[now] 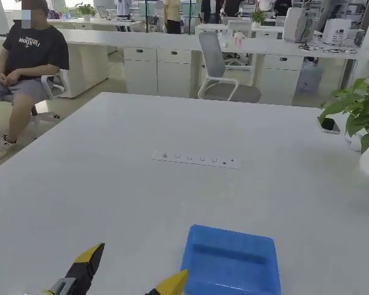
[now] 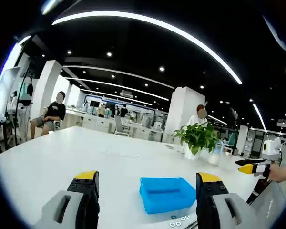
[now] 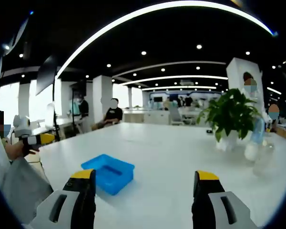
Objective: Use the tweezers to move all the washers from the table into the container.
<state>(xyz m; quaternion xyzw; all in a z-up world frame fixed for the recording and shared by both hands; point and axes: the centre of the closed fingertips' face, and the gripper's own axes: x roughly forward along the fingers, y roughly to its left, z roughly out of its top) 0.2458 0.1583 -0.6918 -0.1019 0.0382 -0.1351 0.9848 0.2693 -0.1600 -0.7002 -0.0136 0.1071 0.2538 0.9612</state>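
Head view: A blue container (image 1: 230,264) is sitting on the white table (image 1: 111,184), near its close edge. The left gripper (image 1: 132,267) is entering from the bottom edge, left of the container, its yellow-tipped jaws standing apart with nothing between them. A power strip (image 1: 197,160) is lying flush in the table's middle, and a potted plant (image 1: 357,117) is reaching in from the right. A person (image 1: 24,55) is sitting on a chair beyond the table's left corner.

Left gripper view: The left gripper (image 2: 148,176) is holding its jaws wide apart and gripping nothing. The container (image 2: 167,193) is lying ahead between them. Several washers (image 2: 178,220) are lying on the table just beside the container's near side, not inside it. The right gripper (image 2: 255,167) is showing at the right, well apart from the container.

Right gripper view: The right gripper (image 3: 145,175) is likewise standing open and empty above the table. The container (image 3: 108,172) is lying ahead to the left, just past the left jaw's tip. The plant (image 3: 231,114) is standing at the right.
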